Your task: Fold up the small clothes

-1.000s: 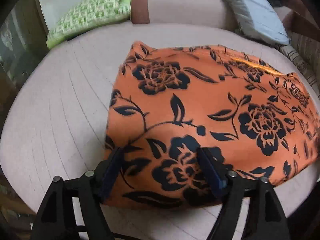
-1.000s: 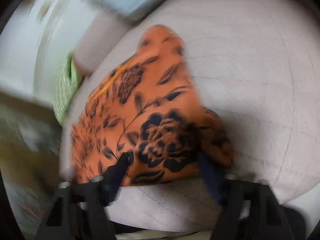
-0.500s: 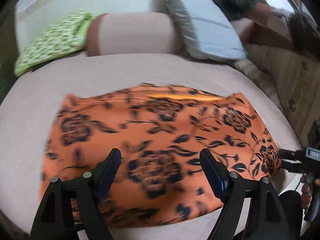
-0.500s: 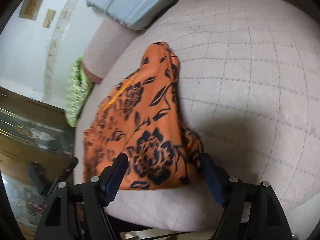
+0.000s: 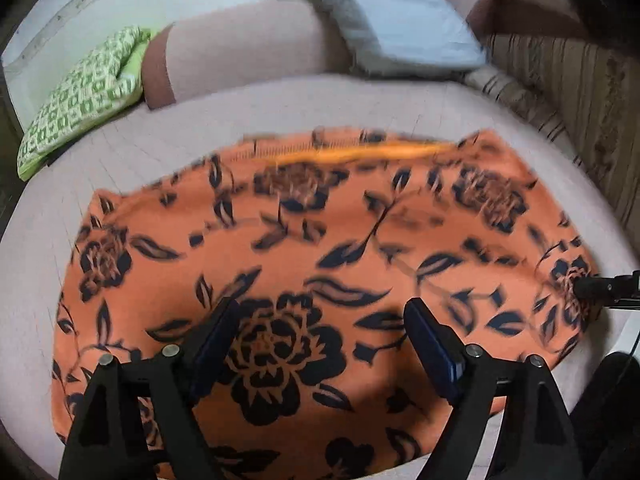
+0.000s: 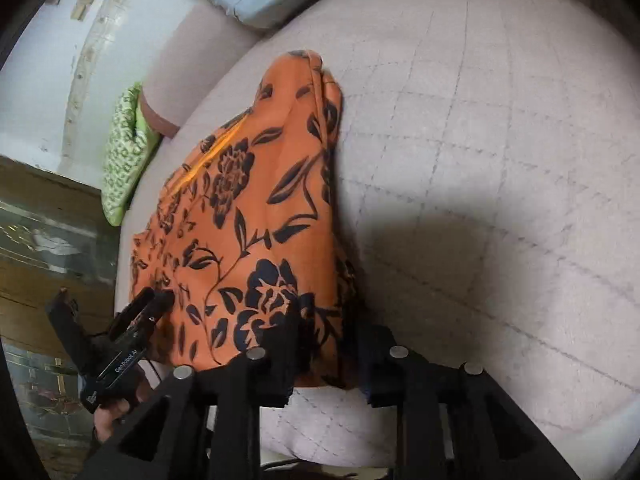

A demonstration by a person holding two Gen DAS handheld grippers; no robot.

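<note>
The orange floral garment [image 5: 320, 264] lies spread on the pale quilted bed [image 6: 500, 128], filling the left view's centre. The left gripper [image 5: 320, 340] has swung across since a second ago and hovers at 6 o'clock, jaws wide, holding nothing. The right gripper [image 6: 326, 344] (earlier spread wider) has just been closing around the garment's near corner.

A: What sat ahead of the left gripper?
B: Green patterned cushion [image 5: 82, 94] far left, pink bolster [image 5: 236, 50] touching it, grey pillow [image 5: 400, 20] to the right.
A: Underneath?
B: Quilted pink bedcover [image 6: 500, 140]. Striped fabric [image 5: 560, 92] far right.
</note>
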